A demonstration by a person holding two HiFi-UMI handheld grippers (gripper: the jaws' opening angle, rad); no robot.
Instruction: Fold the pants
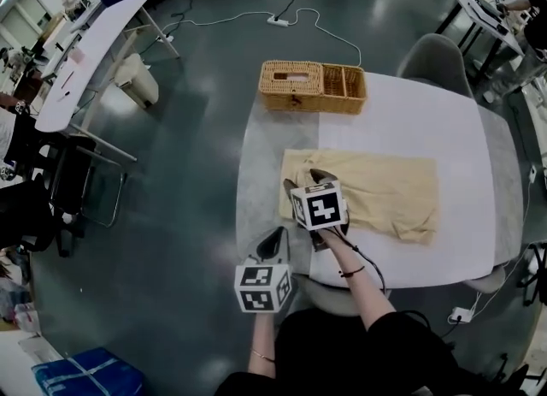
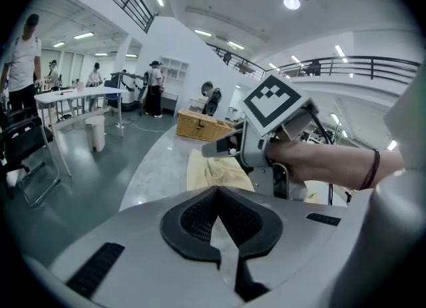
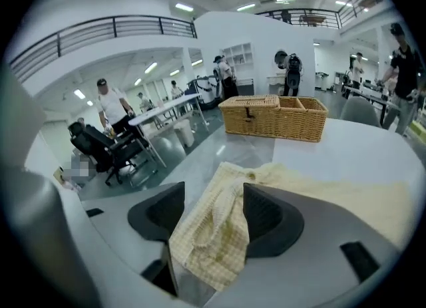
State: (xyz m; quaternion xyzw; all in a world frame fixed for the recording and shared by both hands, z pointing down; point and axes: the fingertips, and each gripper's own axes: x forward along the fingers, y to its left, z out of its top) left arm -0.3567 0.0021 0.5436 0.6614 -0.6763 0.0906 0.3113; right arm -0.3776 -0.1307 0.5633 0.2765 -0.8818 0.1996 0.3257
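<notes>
Pants (image 1: 376, 189) flat on worktop (image 1: 410, 121), lengthwise fold seemingly done. My right gripper (image 3: 213, 200) has jaws wide apart, with cloth end bunched loose between, not pinched. Left gripper (image 2: 216, 193) has jaws together, empty, by near edge. Next, I judge — pinch this end, carry it across to far end.

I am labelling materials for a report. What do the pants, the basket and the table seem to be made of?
Pants: pale yellow cloth, perhaps cotton; a fine check weave and soft wrinkles show.
Basket: tan wicker or rattan, matte; plaited strands are visible.
Table: smooth, even white top, perhaps laminate; the look leaves it open.
</notes>
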